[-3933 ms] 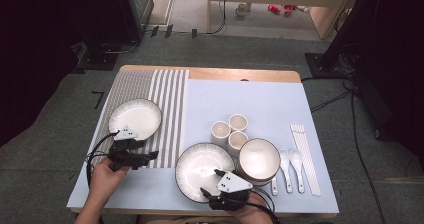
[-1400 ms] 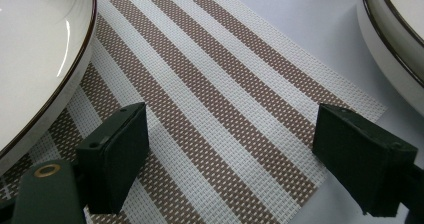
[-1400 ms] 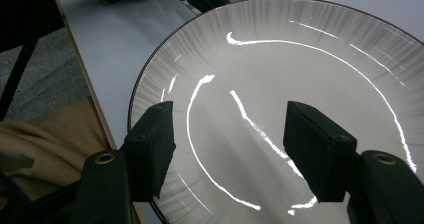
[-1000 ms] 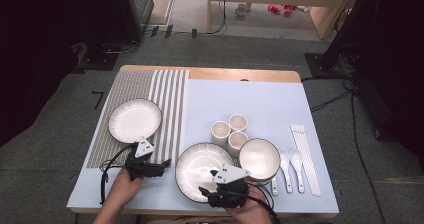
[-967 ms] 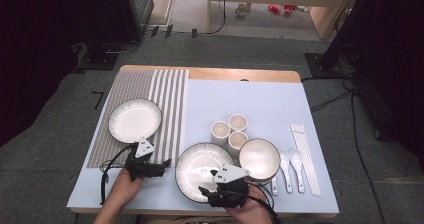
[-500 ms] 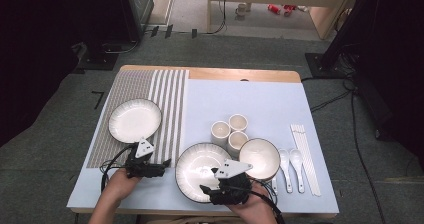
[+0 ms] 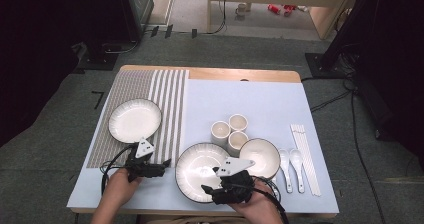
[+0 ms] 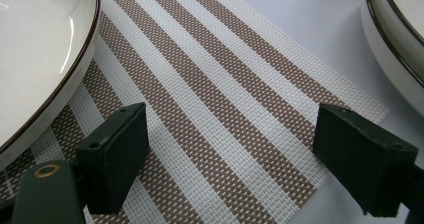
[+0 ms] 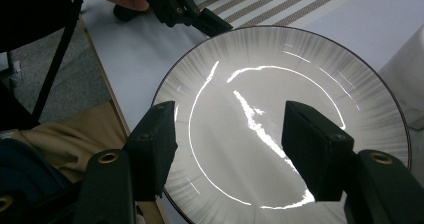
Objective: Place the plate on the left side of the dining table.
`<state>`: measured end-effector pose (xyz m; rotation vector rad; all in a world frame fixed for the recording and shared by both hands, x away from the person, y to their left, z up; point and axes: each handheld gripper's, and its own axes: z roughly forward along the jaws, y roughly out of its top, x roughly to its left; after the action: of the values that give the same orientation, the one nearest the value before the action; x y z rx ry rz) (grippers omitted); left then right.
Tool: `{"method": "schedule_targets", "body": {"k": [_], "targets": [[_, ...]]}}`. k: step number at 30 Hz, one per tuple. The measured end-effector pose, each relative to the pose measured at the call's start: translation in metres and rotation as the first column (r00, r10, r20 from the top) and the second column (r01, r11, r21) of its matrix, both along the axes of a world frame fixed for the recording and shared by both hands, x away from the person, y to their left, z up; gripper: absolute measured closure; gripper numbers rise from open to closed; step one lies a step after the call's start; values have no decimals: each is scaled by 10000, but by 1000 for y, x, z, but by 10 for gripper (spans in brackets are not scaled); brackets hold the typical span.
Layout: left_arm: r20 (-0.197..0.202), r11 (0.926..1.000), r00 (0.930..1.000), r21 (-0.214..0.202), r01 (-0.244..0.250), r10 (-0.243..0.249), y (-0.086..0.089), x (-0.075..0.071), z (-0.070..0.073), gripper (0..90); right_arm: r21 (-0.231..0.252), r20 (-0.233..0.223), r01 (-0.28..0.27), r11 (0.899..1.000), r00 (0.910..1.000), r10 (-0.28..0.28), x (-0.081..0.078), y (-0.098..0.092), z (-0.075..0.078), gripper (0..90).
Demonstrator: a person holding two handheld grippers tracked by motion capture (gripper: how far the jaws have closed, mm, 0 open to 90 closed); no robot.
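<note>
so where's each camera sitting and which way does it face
high view: above the person's side, looking forward and down on the table; forearms enter at the bottom.
left gripper view: on the left claw, facing the striped placemat.
right gripper view: on the right claw, over the near plate.
Shared: that plate.

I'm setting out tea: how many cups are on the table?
3: two cups side by side mid-table, a third just nearer, beside the bowl. None seem hidden.

The right gripper (image 9: 227, 149) hangs with jaws parted over the dark-rimmed plate (image 9: 310, 84); the left gripper (image 9: 175, 6) lies beyond its far rim.
</note>
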<state>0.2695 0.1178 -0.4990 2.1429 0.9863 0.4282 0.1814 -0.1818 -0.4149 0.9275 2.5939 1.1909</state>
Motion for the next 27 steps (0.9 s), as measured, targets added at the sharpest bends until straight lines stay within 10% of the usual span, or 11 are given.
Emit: {"method": "schedule_targets", "body": {"k": [27], "targets": [[-9, 10000, 10000, 9, 3, -3, 0, 0, 0, 148, 174, -210, -468, 9988, 9987, 471, 21, -7, 30, 388]]}}
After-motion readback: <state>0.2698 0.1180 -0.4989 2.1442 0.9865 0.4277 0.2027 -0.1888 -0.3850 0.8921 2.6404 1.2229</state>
